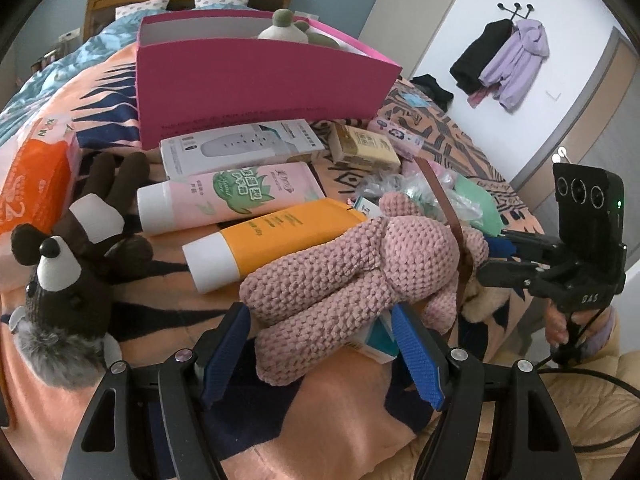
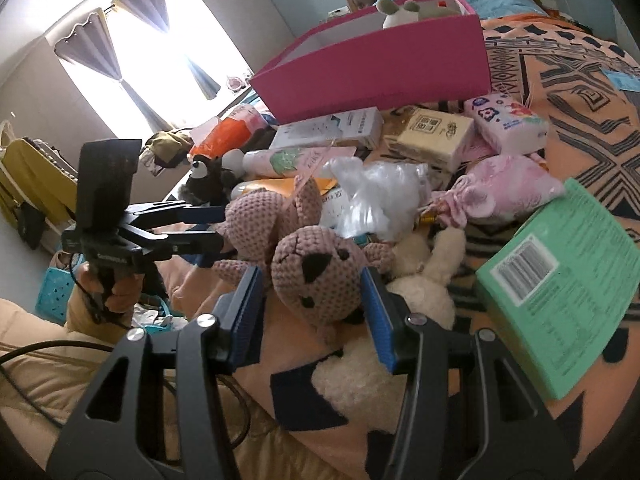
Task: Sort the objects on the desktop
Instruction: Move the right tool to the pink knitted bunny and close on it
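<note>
Two grippers bracket the pink crochet bear (image 2: 316, 276): right gripper (image 2: 316, 316) spread around its head, left gripper (image 1: 320, 344) spread astride its legs, neither blue pad (image 1: 416, 356) visibly squeezing; pink box (image 1: 256, 88) beyond.

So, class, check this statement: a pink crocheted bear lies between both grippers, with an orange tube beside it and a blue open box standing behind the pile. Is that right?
One detail is wrong: the open box behind the pile is magenta pink, not blue, as the left wrist view shows. The rest holds: the pink crocheted bear lies between the left gripper and the right gripper, with the orange tube beside it.
</note>
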